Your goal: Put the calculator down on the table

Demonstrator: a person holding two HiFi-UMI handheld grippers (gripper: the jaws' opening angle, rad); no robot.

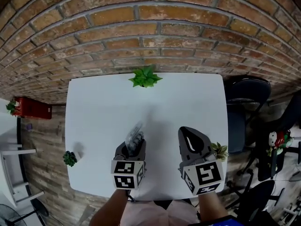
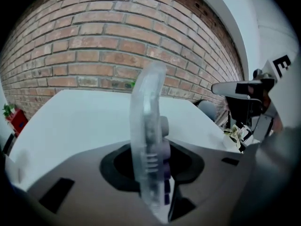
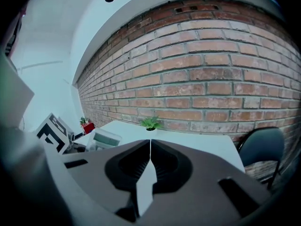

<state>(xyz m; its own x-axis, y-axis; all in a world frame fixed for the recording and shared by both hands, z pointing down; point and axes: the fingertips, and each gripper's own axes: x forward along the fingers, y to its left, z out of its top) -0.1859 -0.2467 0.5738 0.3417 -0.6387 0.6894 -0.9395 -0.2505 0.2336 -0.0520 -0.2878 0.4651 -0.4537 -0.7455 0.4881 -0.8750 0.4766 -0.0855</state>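
A clear-cased calculator [image 1: 136, 134] with purple keys stands on edge between the jaws of my left gripper [image 1: 133, 145], which is shut on its lower part. In the left gripper view the calculator [image 2: 148, 126] rises upright out of the left gripper [image 2: 151, 171], above the white table [image 2: 80, 121]. I cannot tell whether it touches the table [image 1: 103, 102]. My right gripper [image 1: 188, 133] hovers beside it on the right, over the near part of the table. The right gripper [image 3: 150, 144] is shut with nothing in it; its view shows the calculator [image 3: 106, 138] at its left.
A green potted plant [image 1: 145, 77] sits at the table's far edge by the brick wall. A small plant [image 1: 70, 158] stands near the left front corner, another [image 1: 219, 150] at the right edge. Dark chairs [image 1: 248, 91] stand right of the table.
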